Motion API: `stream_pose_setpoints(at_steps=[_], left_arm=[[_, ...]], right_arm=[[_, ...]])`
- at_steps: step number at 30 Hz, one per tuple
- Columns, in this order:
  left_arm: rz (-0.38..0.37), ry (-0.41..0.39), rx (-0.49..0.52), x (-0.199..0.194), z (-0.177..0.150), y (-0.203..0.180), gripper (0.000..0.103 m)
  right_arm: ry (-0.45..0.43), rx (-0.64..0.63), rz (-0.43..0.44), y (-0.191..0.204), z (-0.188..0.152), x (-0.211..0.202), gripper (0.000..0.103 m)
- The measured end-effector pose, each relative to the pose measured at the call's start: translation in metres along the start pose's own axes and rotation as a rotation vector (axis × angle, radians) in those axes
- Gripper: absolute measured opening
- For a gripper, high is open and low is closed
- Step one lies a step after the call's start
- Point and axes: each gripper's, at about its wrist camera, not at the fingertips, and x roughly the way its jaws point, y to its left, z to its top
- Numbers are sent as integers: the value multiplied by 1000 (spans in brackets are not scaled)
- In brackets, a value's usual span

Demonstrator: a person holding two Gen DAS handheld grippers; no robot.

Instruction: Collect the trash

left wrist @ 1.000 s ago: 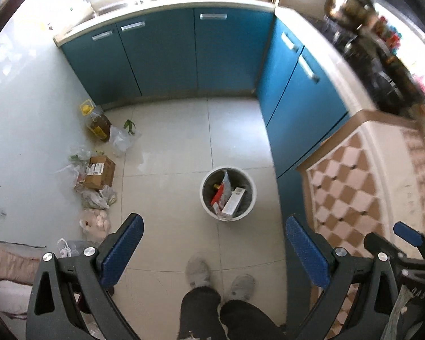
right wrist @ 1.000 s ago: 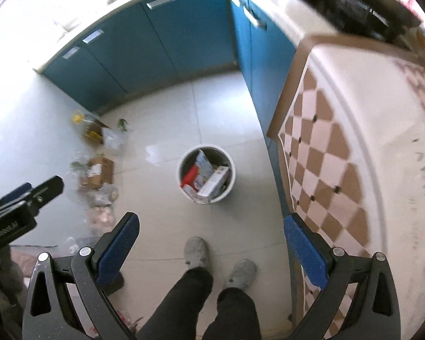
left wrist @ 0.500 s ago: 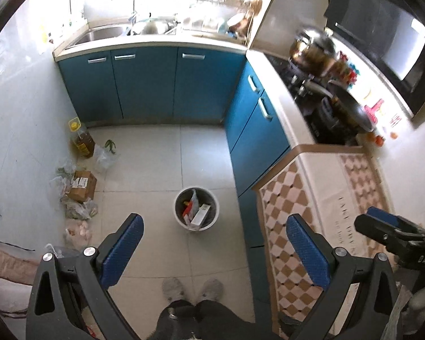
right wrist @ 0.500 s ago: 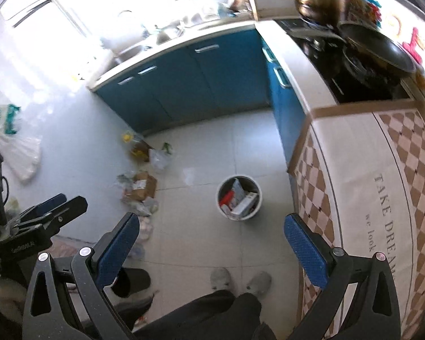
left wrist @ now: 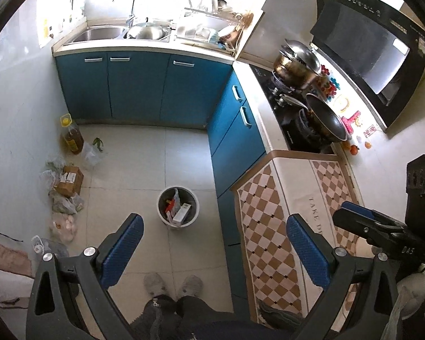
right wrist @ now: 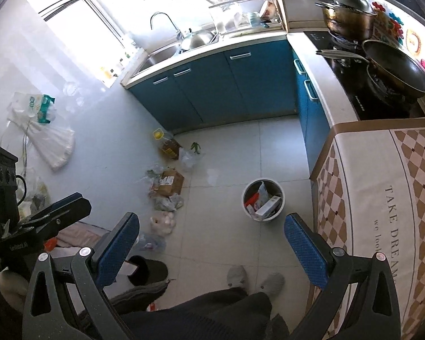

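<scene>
A round white trash bin [left wrist: 178, 207] [right wrist: 263, 200] stands on the tiled floor beside the blue cabinets, with cartons and wrappers inside. My left gripper [left wrist: 212, 243] is held high above the floor, open and empty. My right gripper [right wrist: 211, 240] is also open and empty, equally high. Each gripper shows at the edge of the other's view. A person's grey slippers [left wrist: 172, 284] and dark trousers show below both.
Bags, a cardboard box [right wrist: 170, 182] and an oil bottle [right wrist: 168, 145] lie along the left wall. A checkered cloth [left wrist: 283, 226] covers the counter on the right. Pots and a wok [right wrist: 393, 70] sit on the stove; a sink [left wrist: 119, 32] lies at the back.
Both grippers have risen and tilted up, so the bin looks smaller and the sink, stove and counter have come into view. Both stayed open and empty.
</scene>
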Motion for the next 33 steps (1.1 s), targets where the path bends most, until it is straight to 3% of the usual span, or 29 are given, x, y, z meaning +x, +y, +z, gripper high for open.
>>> stream_pose_setpoints(at_steps=[33], left_arm=[[-24, 0, 7, -10, -11, -12, 103]], right_arm=[[42, -58, 23, 16, -11, -11, 103]])
